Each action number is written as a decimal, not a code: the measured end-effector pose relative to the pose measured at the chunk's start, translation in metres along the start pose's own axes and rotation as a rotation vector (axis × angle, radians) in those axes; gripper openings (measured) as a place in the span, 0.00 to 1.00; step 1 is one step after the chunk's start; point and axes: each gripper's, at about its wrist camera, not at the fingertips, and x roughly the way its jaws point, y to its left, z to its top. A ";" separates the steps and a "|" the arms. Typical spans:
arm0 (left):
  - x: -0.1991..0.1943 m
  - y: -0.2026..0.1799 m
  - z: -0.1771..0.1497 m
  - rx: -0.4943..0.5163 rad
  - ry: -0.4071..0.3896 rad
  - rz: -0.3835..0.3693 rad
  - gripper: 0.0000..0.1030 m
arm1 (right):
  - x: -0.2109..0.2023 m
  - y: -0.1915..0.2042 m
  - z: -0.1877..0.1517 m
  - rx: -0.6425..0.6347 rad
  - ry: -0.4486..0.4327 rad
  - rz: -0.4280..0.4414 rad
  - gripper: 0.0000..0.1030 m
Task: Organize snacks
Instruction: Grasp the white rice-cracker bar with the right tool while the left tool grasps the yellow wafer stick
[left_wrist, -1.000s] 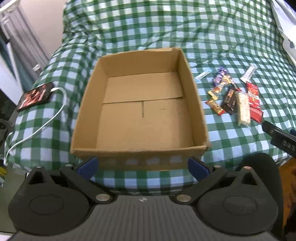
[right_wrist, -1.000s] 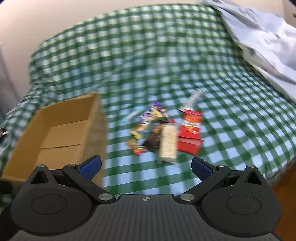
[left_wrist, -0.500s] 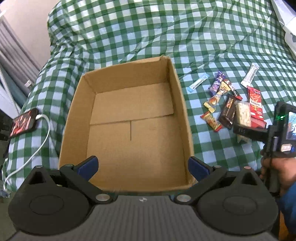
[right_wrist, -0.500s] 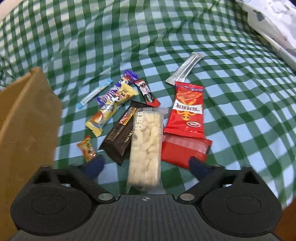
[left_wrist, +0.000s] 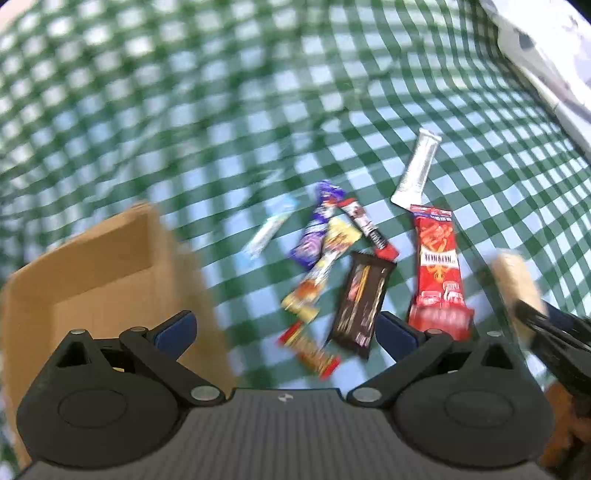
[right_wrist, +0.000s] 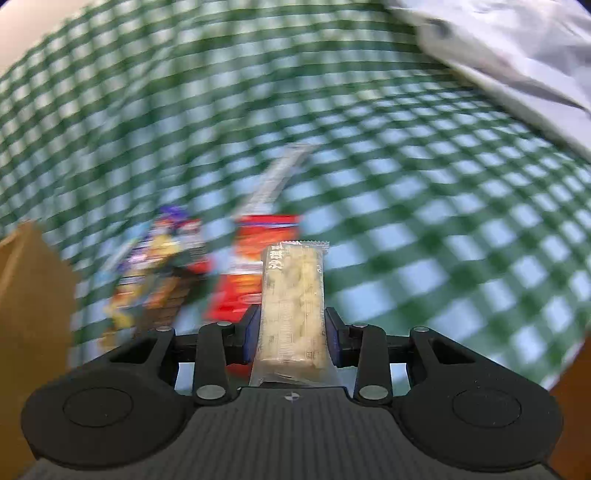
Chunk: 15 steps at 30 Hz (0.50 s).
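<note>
While everything's a bit blurry, the cardboard box (left_wrist: 107, 280) sits at the left on the green checked cloth (left_wrist: 207, 110), and the left gripper (left_wrist: 284, 328) hangs over the snack pile just right of it, jaws spread wide with nothing in them. Under it lie a dark brown bar (left_wrist: 360, 306), a tall red packet (left_wrist: 439, 269) and a silver stick (left_wrist: 417, 166). Further right, the right gripper (right_wrist: 290, 328) has just been closing and now pinches the pale puffed-rice bar (right_wrist: 293, 295) between its pads, lifted off the cloth
</note>
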 end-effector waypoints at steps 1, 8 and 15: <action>0.017 -0.003 0.007 -0.002 0.016 -0.005 1.00 | -0.002 -0.009 -0.001 0.006 0.005 -0.033 0.37; 0.124 0.009 0.027 -0.142 0.208 -0.036 0.99 | 0.021 -0.053 -0.009 0.063 0.030 -0.091 0.37; 0.174 0.011 0.021 -0.150 0.303 -0.004 1.00 | 0.043 -0.059 -0.011 0.064 0.021 -0.077 0.52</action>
